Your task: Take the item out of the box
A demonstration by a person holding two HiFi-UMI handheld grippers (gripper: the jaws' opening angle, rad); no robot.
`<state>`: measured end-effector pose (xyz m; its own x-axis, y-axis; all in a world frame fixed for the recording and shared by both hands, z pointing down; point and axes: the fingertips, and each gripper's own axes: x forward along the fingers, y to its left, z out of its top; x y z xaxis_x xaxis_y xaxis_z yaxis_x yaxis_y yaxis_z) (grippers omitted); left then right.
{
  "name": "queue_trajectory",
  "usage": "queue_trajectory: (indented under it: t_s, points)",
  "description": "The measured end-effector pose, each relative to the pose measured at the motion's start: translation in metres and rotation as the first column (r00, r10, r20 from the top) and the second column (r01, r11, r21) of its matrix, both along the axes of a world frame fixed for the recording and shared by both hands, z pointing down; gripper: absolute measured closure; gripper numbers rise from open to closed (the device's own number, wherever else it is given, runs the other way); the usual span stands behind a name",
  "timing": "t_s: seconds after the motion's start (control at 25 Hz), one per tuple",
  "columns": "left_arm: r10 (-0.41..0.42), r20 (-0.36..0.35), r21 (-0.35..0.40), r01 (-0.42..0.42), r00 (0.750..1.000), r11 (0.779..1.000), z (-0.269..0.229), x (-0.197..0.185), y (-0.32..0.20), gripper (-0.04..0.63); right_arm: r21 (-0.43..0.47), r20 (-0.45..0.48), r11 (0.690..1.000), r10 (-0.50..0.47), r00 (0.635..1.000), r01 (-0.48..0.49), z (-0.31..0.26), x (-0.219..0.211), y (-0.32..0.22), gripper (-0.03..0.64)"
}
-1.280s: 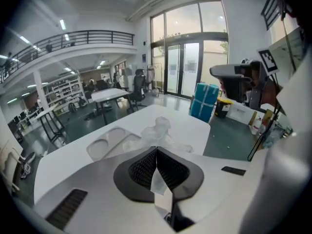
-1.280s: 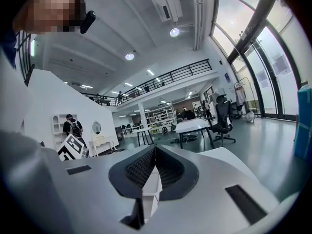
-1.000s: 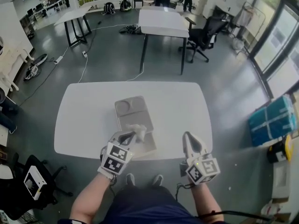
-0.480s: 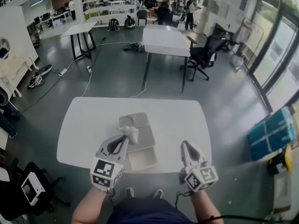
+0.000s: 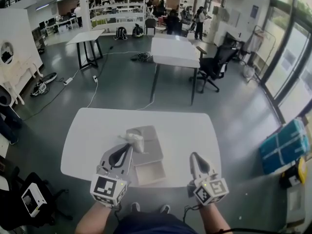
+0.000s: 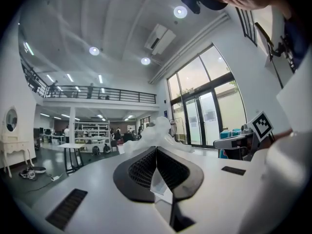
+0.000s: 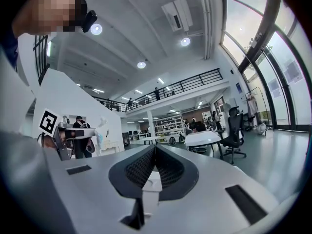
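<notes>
Both tongs closed: left tongs (image 5: 130, 145) nip the white item (image 5: 136, 140), right tongs (image 5: 194, 155) empty; my tip-only hold may slip.

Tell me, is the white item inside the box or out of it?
Out. The left hand-held gripper holds the white item in shut jaws, raised away from the open box, which looks empty.

Box (image 5: 150, 173) sits on the surface (image 5: 87, 130), center, by the front edge, w/ a flat piece (image 5: 152, 149) right behind it, touching. Left tongs (image 5: 129, 147) are left of the box, item (image 5: 135, 139) at their tip over the flat piece. Right tongs (image 5: 194, 156) are off to the right. 2nd table (image 5: 173, 50) is behind, chair (image 5: 214, 65) on its right.
</notes>
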<state>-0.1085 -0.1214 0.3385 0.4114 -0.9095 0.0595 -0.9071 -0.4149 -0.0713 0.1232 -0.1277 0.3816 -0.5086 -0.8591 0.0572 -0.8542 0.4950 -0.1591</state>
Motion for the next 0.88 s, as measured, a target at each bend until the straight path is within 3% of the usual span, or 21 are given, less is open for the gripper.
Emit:
queue_trajectory:
  t_s: [0.36, 0.88]
  points:
    - [-0.03, -0.045, 0.094, 0.034, 0.999, 0.995, -0.023, -0.008, 0.001, 0.565, 0.024, -0.01, 1.0, 0.013, 1.0, -0.013, -0.011, 0.007, -0.006, 0.6]
    - [-0.045, -0.05, 0.085, 0.049, 0.998, 0.995, -0.016, -0.013, 0.003, 0.565, 0.012, -0.02, 1.0, 0.011, 1.0, -0.01, -0.005, 0.003, -0.012, 0.6]
